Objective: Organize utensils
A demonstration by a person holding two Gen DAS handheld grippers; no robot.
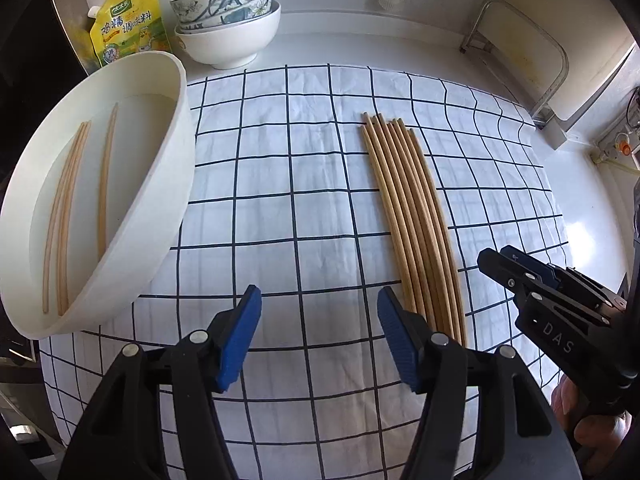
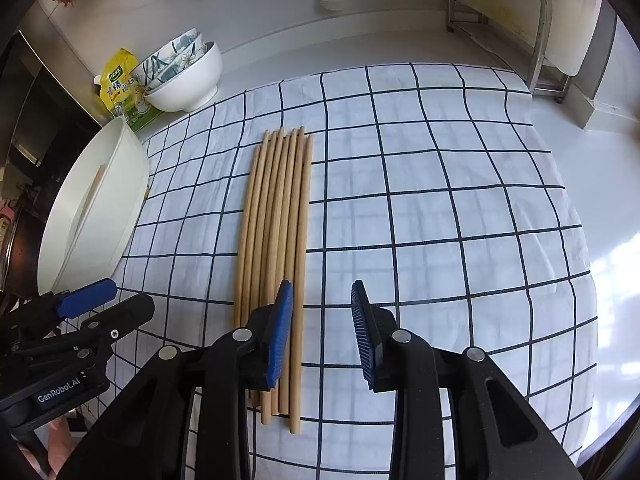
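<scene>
White tabletop under checked cloth, bare squares right of the chopstick bundle. White basin at cloth's left edge, three chopsticks inside. Left tongs wide, empty; right tongs narrower, empty, above the bundle's near ends.

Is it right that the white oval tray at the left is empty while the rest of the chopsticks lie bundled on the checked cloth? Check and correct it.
Not quite. The white oval tray is not empty: the left wrist view shows a few chopsticks in the tray already. The rest is right: the chopstick bundle lies on the checked cloth.
</scene>
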